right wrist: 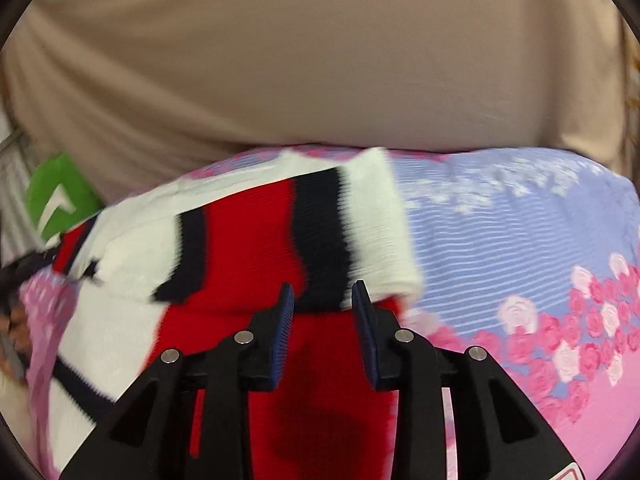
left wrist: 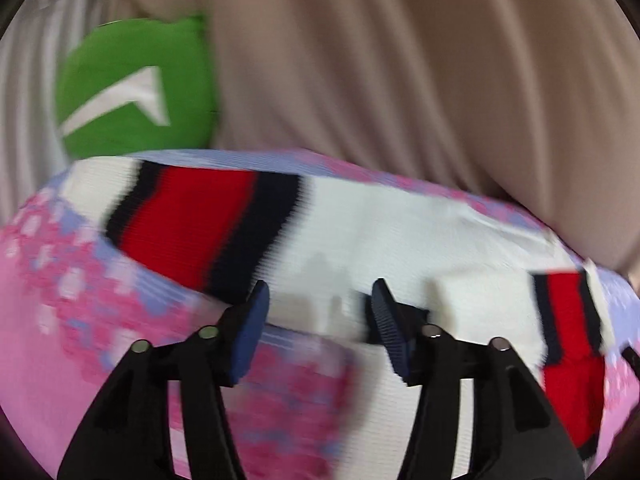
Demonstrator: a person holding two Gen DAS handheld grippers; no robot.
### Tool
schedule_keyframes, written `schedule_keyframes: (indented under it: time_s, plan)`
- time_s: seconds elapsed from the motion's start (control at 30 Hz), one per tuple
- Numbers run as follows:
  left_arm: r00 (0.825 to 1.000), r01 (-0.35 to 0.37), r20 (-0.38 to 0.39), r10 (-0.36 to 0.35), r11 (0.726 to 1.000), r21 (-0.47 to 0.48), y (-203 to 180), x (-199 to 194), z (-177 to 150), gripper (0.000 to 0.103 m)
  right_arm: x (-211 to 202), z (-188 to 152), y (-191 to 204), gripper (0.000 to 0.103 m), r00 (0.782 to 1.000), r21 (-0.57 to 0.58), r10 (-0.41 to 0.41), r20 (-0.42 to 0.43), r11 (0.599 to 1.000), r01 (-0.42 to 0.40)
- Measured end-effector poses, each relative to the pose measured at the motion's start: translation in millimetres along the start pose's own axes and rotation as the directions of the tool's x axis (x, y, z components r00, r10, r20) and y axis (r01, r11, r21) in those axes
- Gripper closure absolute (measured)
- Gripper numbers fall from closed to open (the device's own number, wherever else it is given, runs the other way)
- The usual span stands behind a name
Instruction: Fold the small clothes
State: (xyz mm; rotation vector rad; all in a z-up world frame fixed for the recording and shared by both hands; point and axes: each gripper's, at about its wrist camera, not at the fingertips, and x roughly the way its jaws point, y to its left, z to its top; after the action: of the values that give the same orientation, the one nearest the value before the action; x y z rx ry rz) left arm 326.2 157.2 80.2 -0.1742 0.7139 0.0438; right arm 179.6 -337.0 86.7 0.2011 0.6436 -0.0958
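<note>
Both views are blurred. A floral bed sheet (right wrist: 520, 216), pink with roses and lilac stripes, is seen as the working surface; its far edge is bounded by a beige draped cloth (right wrist: 320, 60) that fills the whole far field. To the right of the garment in the right wrist view a wide stretch of sheet lies bare. At the far left a green bag (left wrist: 136, 88) with a white arrow mark is set just beyond the sheet's edge, beside a pale striped fabric (left wrist: 24, 80).

One small knitted garment (left wrist: 360, 224) is shown lying on the sheet, white with red bands edged in dark navy. In the left wrist view it is spread across the middle, one red band far left and another at the near right. In the right wrist view an upper layer with a white hem lies folded over a red panel beneath.

Two grippers are counted. The left gripper (left wrist: 318, 304) is shown with its blue ribbed pads (left wrist: 250, 320) set wide apart above the white knit, nothing pinched between them. The right gripper (right wrist: 323, 300) is shown with a narrower gap, poised over the red panel at the fold's near edge; no cloth is seen clamped, though contact beneath the tips cannot be told.
</note>
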Motion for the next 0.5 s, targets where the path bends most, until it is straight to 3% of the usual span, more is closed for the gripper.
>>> schedule_keyframes:
  time_s: [0.13, 0.2, 0.3, 0.4, 0.43, 0.47, 0.5]
  plan:
    - [0.989, -0.142, -0.074, 0.132, 0.978, -0.154, 89.4, 30.7, 32.3, 0.044, 9.4, -20.4, 55.4, 0.072, 0.99, -0.084, 0.128, -0.062, 0.988, -0.133]
    - [0.977, -0.197, -0.136, 0.166, 0.946, -0.257, 140.5, 52.0, 41.9, 0.044, 13.0, -31.0, 78.0, 0.072, 0.981, -0.111, 0.168, -0.095, 0.978, -0.178]
    - [0.973, -0.209, -0.182, 0.144, 0.889, -0.408, 193.8, 78.2, 46.7, 0.044, 21.3, -43.0, 96.7, 0.072, 0.979, -0.151, 0.169, -0.116, 0.971, -0.185]
    - [0.978, -0.18, -0.182, 0.104, 0.857, -0.483, 217.7, 92.9, 46.3, 0.046, 27.9, -50.0, 104.3, 0.072, 0.98, -0.169, 0.153, -0.13, 0.97, -0.174]
    - [0.981, -0.173, -0.161, 0.107, 0.857, -0.486, 217.8, 92.2, 48.1, 0.055, 30.1, -51.1, 103.9, 0.071, 0.98, -0.166, 0.149, -0.135, 0.971, -0.171]
    - [0.985, -0.149, -0.153, 0.084, 0.863, -0.482, 214.2, 95.5, 50.5, 0.074, 30.9, -52.4, 103.7, 0.071, 0.98, -0.166, 0.147, -0.138, 0.972, -0.169]
    - [0.986, -0.127, -0.157, 0.058, 0.871, -0.474, 210.9, 96.4, 53.9, 0.083, 31.7, -53.0, 104.1, 0.071, 0.98, -0.164, 0.141, -0.139, 0.973, -0.163]
